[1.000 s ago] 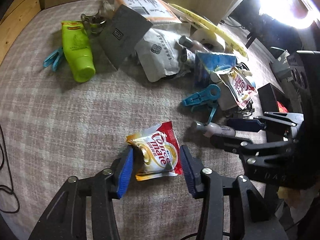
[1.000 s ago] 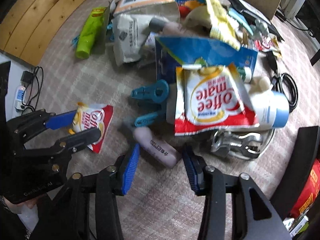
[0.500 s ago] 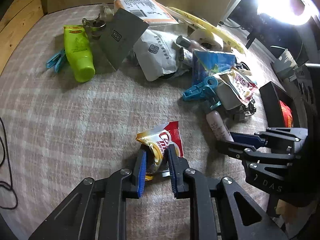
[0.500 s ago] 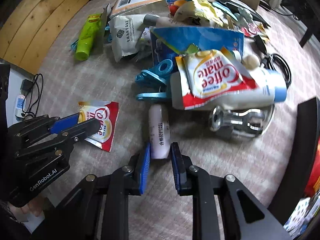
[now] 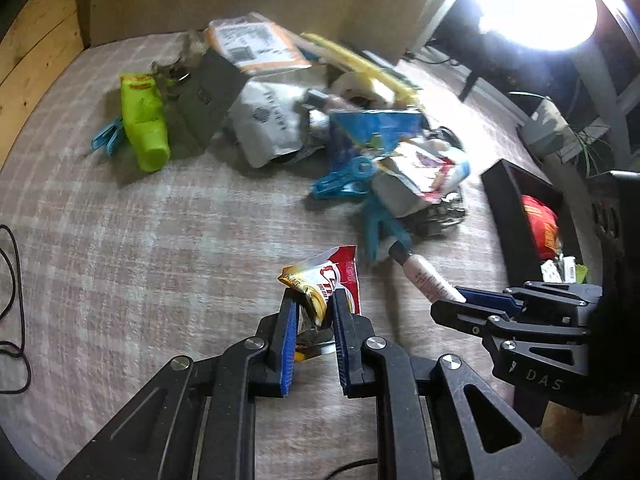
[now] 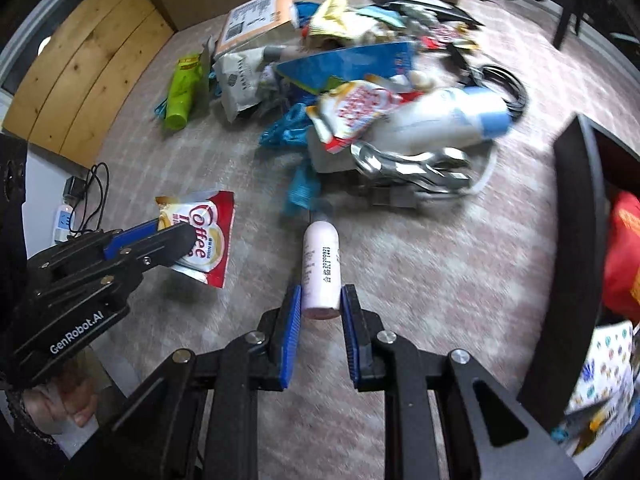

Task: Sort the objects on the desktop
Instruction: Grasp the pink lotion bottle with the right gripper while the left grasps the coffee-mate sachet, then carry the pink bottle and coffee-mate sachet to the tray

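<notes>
Crinkled foil sachet (image 5: 326,286) pinched in left gripper (image 5: 314,312) jaws, smooth pink cylindrical tube (image 6: 321,270) clamped in right gripper (image 6: 320,312) jaws.

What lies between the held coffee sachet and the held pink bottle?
Only bare checked cloth separates the coffee sachet from the pink bottle; the right wrist view shows it best.

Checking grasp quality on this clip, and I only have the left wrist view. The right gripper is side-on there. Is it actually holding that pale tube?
Observer: Yes. The right gripper is shut on the pale tube, pads on both its sides.
Operator: Which end is gripped?
Observer: The flat bottom end; the cap points toward the pile.
Operator: Any marking on it?
Observer: A printed date code runs along its side.
</notes>
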